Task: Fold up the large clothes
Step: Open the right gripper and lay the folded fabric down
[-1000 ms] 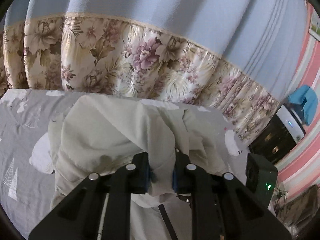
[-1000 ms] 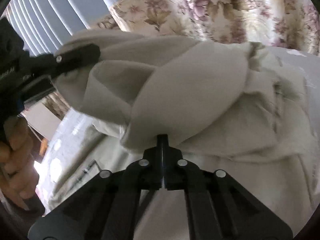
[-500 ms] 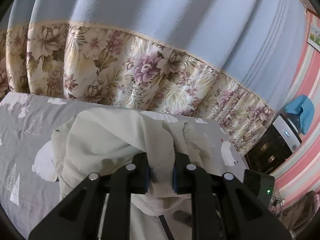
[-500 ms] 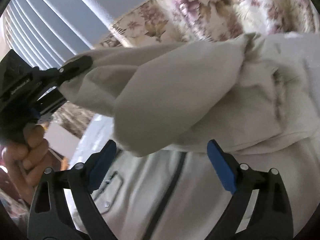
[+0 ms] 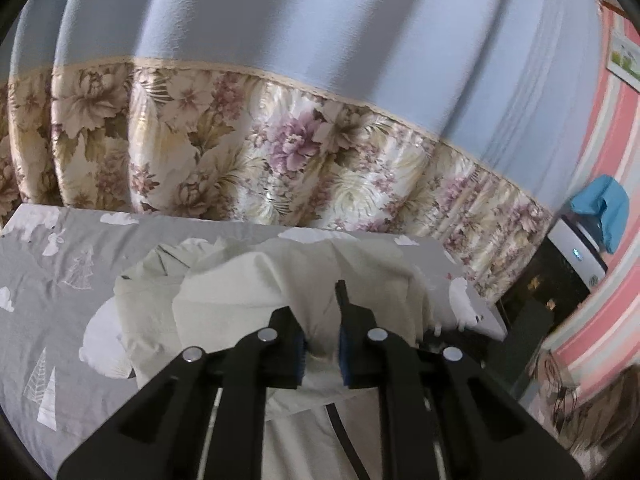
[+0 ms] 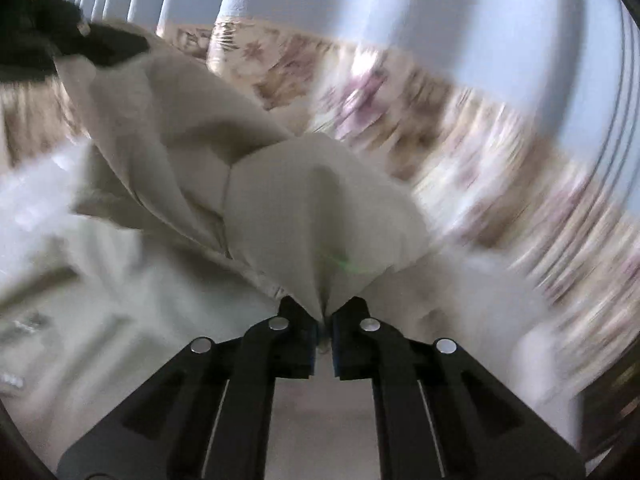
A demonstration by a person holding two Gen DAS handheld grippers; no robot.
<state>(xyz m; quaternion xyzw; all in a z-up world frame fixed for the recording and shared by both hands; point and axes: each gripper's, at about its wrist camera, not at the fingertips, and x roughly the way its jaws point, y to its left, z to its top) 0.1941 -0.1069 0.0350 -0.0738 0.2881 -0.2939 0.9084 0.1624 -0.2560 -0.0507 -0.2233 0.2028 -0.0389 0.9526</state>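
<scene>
While we look along the left gripper (image 5: 322, 354), we see its jaws narrowed on a bunched fold of the cream garment (image 5: 248, 292), which lies heaped on the grey printed bed (image 5: 52, 280) before the floral curtain (image 5: 224, 148). To fold well, we should keep both pinches level and carry the edge across evenly. Half a second ago this grip sat the same, the camera now slightly higher.

From the right wrist, our right gripper (image 6: 324, 334) is clamped on a gathered corner of the garment (image 6: 304, 216), lifted off the bed; the left gripper (image 6: 100, 46) holds the far end. Half a second ago these jaws stood wide; the view is now motion-blurred.
</scene>
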